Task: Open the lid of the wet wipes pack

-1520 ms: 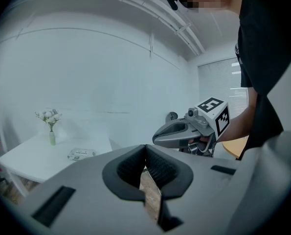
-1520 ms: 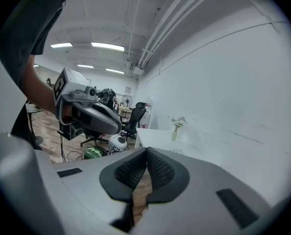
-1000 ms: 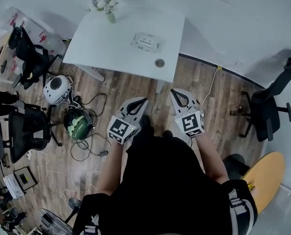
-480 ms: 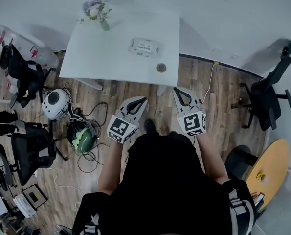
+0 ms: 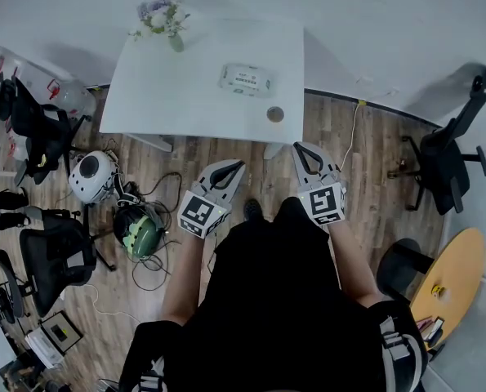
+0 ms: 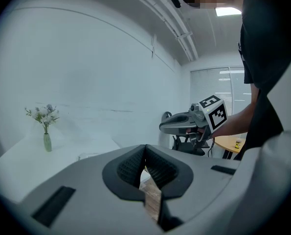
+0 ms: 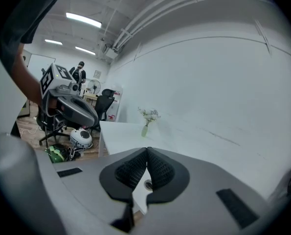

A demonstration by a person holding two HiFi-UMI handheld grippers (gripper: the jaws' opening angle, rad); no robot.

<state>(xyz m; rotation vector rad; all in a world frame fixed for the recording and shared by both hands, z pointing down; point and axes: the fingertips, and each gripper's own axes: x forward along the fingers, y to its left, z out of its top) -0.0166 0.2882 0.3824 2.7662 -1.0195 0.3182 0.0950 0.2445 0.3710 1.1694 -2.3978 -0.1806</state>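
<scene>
Wipes pack (image 5: 245, 80) on table (image 5: 185, 96), vase (image 5: 176, 41) at corner

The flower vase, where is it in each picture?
Head view: flower vase near the top, left of middle, on the table's corner.
Left gripper view: flower vase at far left.
Right gripper view: flower vase in the middle, above the jaws.
Shared landmark: the white table.

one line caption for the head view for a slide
Standing person holds shut left gripper and shut right gripper short of the white rectangular table where the white wet wipes pack lies untouched
</scene>
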